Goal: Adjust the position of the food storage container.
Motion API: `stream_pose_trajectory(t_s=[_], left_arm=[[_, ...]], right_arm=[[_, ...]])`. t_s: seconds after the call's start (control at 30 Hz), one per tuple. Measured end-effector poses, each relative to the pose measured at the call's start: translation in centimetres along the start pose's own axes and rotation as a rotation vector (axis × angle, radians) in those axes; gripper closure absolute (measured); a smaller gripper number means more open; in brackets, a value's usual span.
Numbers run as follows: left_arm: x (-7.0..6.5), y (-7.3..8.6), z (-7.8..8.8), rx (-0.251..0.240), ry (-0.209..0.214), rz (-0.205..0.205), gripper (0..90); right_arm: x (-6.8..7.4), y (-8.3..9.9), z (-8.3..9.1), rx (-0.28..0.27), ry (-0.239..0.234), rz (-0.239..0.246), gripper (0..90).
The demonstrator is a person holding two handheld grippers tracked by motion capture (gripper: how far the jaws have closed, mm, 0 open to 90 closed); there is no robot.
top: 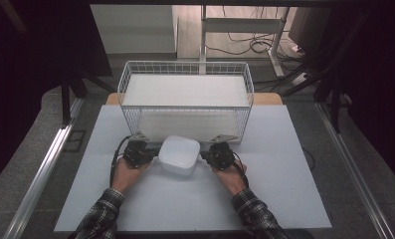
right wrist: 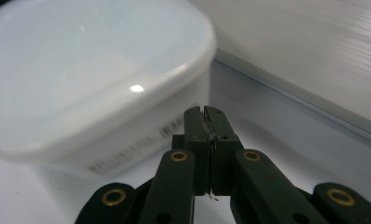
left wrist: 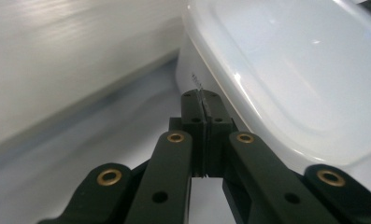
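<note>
Roughly at the table's (top: 284,199) centre, just short of the wire basket (top: 185,69) at twelve o'clock, sits a white lidded container (top: 179,155), upright with its lid facing up. It is close to square with rounded corners, so no long axis stands out; in the high view its corners point toward about one, four, seven and ten o'clock, giving it a slight twist against the table edge. The left gripper (top: 146,152) lies at the container's nine o'clock and the right gripper (top: 210,155) at its three o'clock, each aimed inward at the box from a hand (top: 127,174) resting on the table. Both pairs of jaws are fully closed with nothing between them (the pads meet flush in each gripper view). In the left gripper view the closed tips (left wrist: 203,100) sit right against the container's (left wrist: 286,84) side wall, under the overhanging lid rim; whether they actually touch I cannot tell. The right gripper view shows its tips (right wrist: 205,114) likewise just beside the container's (right wrist: 94,79) wall. That view also reveals a printed barcode label (right wrist: 131,147) on the wall and the basket's pale base at one o'clock, details that the high view is too far away to resolve; the high view alone gives the layout of both hands, checked sleeves and basket.
</note>
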State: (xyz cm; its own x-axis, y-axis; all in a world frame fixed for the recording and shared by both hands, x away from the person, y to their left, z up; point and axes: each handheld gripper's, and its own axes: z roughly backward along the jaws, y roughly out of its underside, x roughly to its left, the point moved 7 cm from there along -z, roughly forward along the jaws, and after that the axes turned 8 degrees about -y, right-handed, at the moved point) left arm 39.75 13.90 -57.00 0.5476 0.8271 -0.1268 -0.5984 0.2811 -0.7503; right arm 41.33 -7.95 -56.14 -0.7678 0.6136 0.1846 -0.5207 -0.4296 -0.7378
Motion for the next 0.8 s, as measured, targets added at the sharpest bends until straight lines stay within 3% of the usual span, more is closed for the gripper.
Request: stream_pose_trajectory(t_s=[0.1, 0.3, 0.5, 0.8], left_arm=[[-0.9, 0.3, 0.2, 0.010, 0.004, -0.010, 89.8], [-3.0, 0.7, 0.7, 0.025, 0.015, -0.045, 89.9], [-4.3, 1.1, 0.9, 0.036, 0.020, -0.060, 89.9], [-6.3, 2.1, 1.9, 0.050, 0.026, -0.084, 89.9]], right_arm=[[0.0, 0.1, 0.1, 0.004, 0.015, 0.008, 88.3], [-0.3, 0.8, 1.3, 0.011, 0.007, -0.032, 88.9], [0.0, 1.5, 2.3, 0.025, 0.015, -0.035, 89.0], [1.9, 3.6, 4.4, 0.059, 0.007, -0.034, 89.1]])
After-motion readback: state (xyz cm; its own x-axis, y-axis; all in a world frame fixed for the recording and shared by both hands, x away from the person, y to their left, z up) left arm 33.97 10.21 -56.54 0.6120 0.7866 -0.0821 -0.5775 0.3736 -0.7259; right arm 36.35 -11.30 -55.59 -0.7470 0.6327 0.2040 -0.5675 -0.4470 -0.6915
